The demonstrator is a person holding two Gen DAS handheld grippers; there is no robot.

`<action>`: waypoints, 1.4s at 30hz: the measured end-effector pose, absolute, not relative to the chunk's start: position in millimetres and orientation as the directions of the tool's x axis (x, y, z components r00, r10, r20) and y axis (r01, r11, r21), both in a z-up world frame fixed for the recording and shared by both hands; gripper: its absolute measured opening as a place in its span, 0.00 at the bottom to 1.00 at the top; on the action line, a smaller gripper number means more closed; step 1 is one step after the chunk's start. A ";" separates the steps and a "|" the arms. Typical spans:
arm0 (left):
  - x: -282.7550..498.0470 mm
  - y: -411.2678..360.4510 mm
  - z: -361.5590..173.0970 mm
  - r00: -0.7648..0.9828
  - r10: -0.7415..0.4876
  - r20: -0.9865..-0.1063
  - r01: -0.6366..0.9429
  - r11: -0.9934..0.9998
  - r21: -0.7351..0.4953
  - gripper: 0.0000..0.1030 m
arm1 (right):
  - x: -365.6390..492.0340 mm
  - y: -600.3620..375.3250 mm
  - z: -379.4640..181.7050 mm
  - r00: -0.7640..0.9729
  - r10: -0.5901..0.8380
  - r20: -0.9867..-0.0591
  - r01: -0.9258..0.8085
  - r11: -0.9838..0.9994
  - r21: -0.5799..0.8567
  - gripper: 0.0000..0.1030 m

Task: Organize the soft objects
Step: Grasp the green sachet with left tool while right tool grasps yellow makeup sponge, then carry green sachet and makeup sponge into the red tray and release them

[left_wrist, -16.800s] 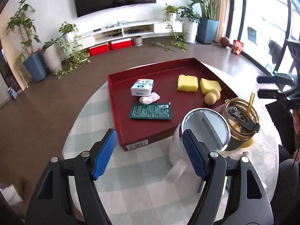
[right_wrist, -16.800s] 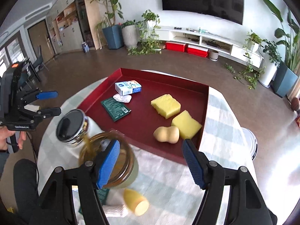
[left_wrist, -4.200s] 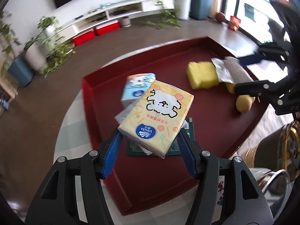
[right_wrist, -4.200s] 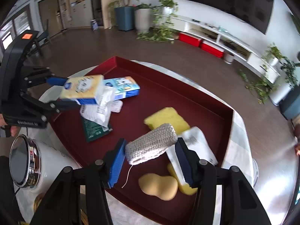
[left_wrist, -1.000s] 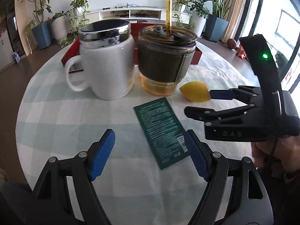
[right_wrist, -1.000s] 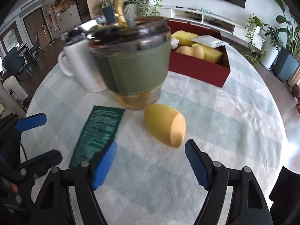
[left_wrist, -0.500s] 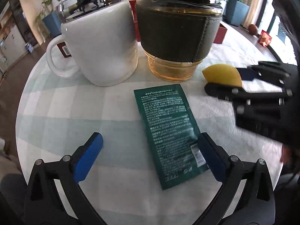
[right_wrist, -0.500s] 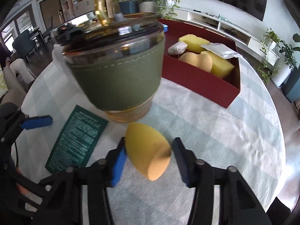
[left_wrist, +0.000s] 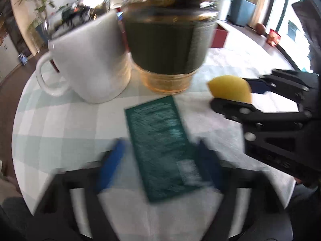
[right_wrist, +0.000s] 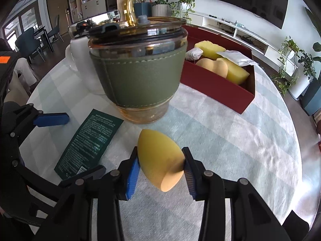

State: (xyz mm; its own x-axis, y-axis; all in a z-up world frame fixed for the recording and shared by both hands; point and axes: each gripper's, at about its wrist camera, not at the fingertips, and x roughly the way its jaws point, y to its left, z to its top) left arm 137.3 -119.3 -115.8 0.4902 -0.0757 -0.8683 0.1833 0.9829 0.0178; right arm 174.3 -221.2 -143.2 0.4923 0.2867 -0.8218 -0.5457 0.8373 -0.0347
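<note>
My right gripper [right_wrist: 160, 167] is shut on a yellow egg-shaped sponge [right_wrist: 159, 163], just above the tablecloth in front of the cup; the sponge [left_wrist: 230, 88] also shows in the left wrist view. A flat green packet [left_wrist: 162, 146] lies on the cloth between the blue fingers of my left gripper [left_wrist: 160, 158], which is blurred and closing around it; it also shows in the right wrist view [right_wrist: 90, 142]. The red tray [right_wrist: 216, 84] behind holds yellow sponges [right_wrist: 234, 70], a beige sponge and a white packet.
A glass cup with a green sleeve [right_wrist: 138, 76] and straw stands mid-table, a white lidded mug [left_wrist: 88, 60] beside it. The round table has a pale checked cloth [right_wrist: 230, 132]. Plants and a TV shelf stand beyond.
My right gripper has shut on the yellow sponge and lifted it slightly. My left gripper has moved forward over the green packet and its fingers have narrowed around it.
</note>
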 end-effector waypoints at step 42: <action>131.4 24.3 -30.2 0.659 -0.147 -0.737 0.184 0.982 -0.032 0.05 | 153.6 -239.7 -70.2 0.643 0.288 -0.710 -0.368 0.929 0.043 0.42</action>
